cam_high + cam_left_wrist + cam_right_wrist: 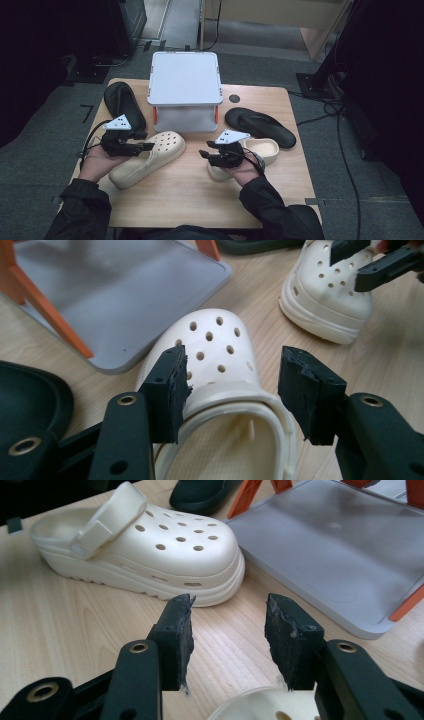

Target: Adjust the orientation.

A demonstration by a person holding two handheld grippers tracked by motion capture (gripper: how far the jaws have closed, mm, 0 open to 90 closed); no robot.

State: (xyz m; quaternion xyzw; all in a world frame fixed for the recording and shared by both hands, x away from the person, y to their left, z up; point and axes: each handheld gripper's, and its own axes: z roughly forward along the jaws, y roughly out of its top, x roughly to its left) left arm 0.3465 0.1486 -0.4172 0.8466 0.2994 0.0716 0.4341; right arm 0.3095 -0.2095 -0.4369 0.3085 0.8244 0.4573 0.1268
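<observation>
Cream clog [220, 390] lies between the open left gripper [235, 385] jaws.

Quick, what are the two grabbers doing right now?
Left hand-held gripper: open, jaws straddling the cream clog, not gripping.
Right hand-held gripper: open, holding nothing.

A: Left arm? Dark sleeve comes up from the bottom, palm up, left hand [95, 161] cradling the left gripper [149, 146], which points right and lies roughly level.

B: Jaws?

A: Apart. In the left gripper view the pads [172, 385] stand wide, pressing nothing.

B: Right side?

A: Same dark sleeve, right hand [247, 167] under the right gripper [204, 153], pointing left toward the other. Jaws spread too; the right gripper view shows its pads [180, 637] with a clear gap.
</observation>
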